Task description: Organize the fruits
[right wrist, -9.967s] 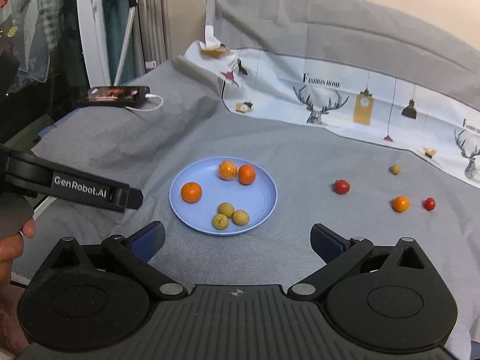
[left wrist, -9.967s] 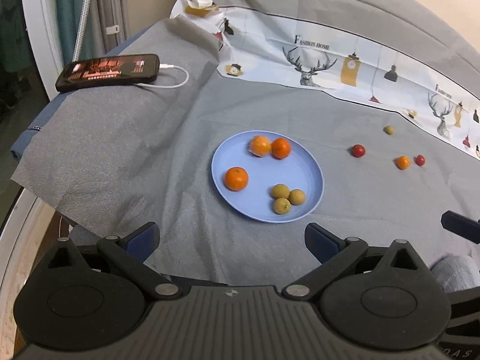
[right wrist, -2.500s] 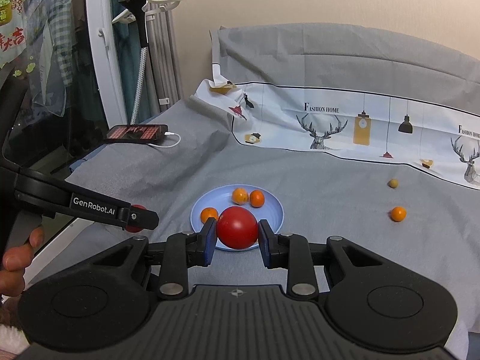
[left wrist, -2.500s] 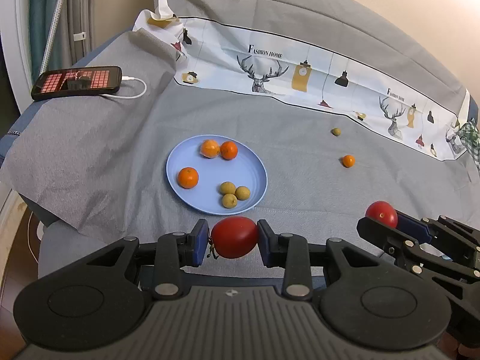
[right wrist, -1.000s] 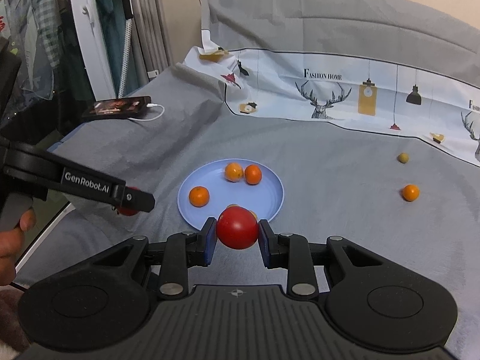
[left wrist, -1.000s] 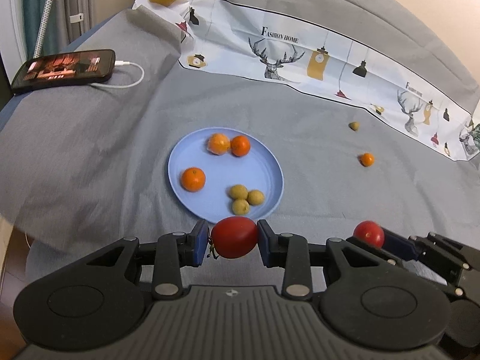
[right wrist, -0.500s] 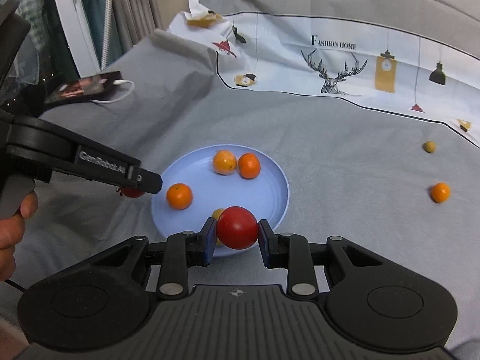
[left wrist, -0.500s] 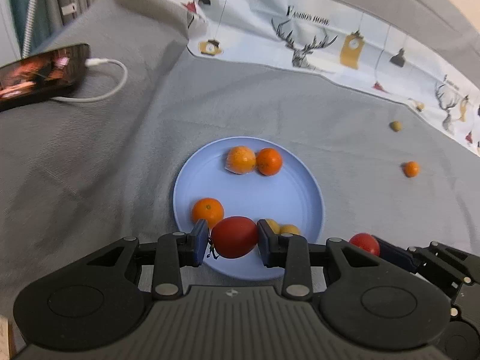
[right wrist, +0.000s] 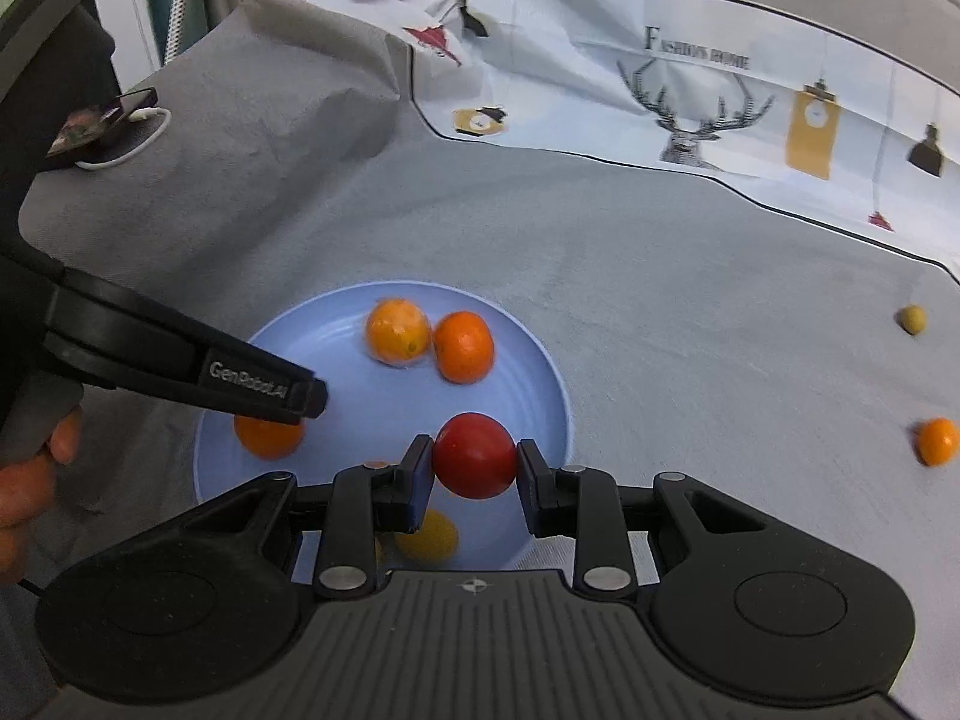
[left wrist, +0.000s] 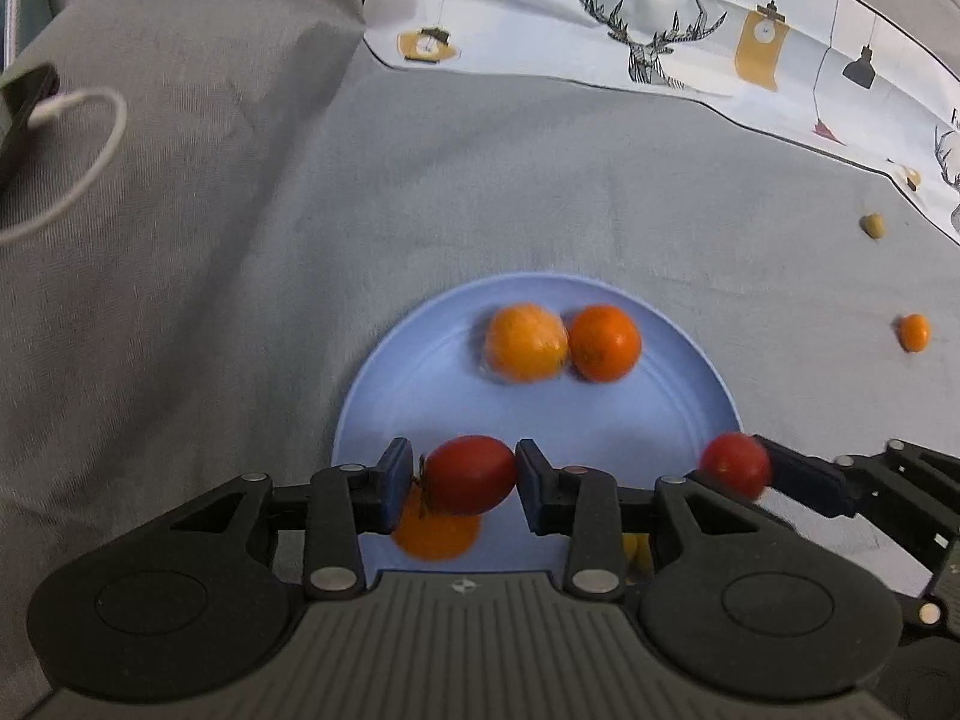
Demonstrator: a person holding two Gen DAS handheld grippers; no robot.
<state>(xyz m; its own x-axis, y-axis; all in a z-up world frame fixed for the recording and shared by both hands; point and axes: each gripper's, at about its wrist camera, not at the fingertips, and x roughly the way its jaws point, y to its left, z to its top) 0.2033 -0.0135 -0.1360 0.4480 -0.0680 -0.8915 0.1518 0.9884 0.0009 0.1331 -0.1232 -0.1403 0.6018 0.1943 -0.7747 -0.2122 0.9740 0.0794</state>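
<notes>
A light blue plate [left wrist: 678, 414] [right wrist: 336, 330] lies on the grey cloth and holds two oranges at its far side [left wrist: 525, 342] [right wrist: 462, 345], a third orange near its left edge [right wrist: 264, 438] and small yellow-green fruits [right wrist: 429, 534] at its near side. My left gripper [left wrist: 465, 477] is shut on an oval red tomato [left wrist: 471, 474] just above the plate's near left part. My right gripper [right wrist: 474, 465] is shut on a round red tomato [right wrist: 475, 455] above the plate's near right part; that tomato also shows in the left wrist view [left wrist: 735, 465].
On the cloth right of the plate lie a small orange [right wrist: 936, 441] [left wrist: 913, 333] and a small yellow-green fruit [right wrist: 912, 319] [left wrist: 875, 225]. A phone with a white cable [right wrist: 102, 120] lies far left. A printed white cloth [right wrist: 720, 96] covers the back.
Both grippers have moved forward and down towards the plate, each still holding its tomato; they now hang over the plate's near half.
</notes>
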